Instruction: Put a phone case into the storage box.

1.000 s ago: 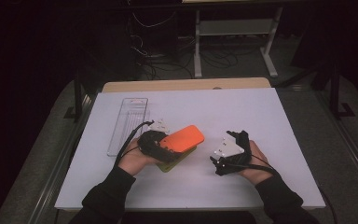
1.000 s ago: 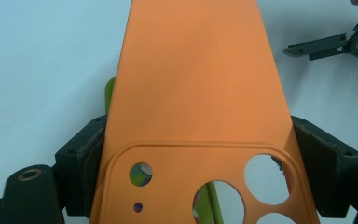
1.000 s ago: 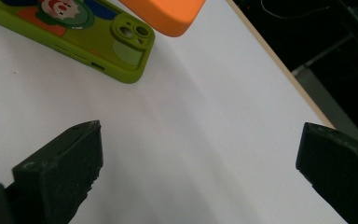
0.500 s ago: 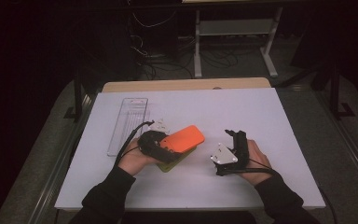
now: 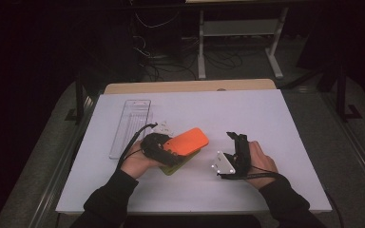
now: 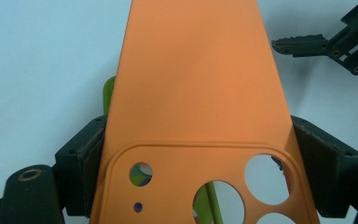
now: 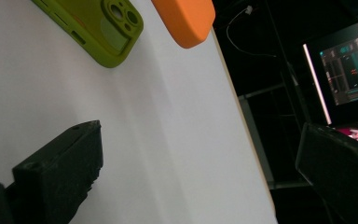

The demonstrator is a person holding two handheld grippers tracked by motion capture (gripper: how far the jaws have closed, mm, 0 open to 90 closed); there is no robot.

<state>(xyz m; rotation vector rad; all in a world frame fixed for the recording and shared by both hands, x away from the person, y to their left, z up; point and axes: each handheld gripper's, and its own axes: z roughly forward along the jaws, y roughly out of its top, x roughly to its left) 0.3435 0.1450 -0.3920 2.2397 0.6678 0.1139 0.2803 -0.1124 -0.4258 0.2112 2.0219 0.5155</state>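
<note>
Between the left tool's (image 6: 205, 154) pinching jaws sits the orange case (image 6: 196, 93); the right tool (image 5: 235, 142) is spread.

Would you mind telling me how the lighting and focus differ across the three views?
High view: the white table is lit, the room behind is dark. Left gripper view: the orange phone case is close, evenly lit and slightly soft. Right gripper view: the near black jaws are blurred, and a bright screen glows in the dark background.

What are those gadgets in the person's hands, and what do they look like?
Each is a black hand-held gripper with two blocky black jaws. The left hand-held gripper trails a thin black cable. The right hand-held gripper carries a grey three-cornered plate dotted with small pale markers, and a black cable loops round the wrist. The person wears dark long sleeves.
</note>
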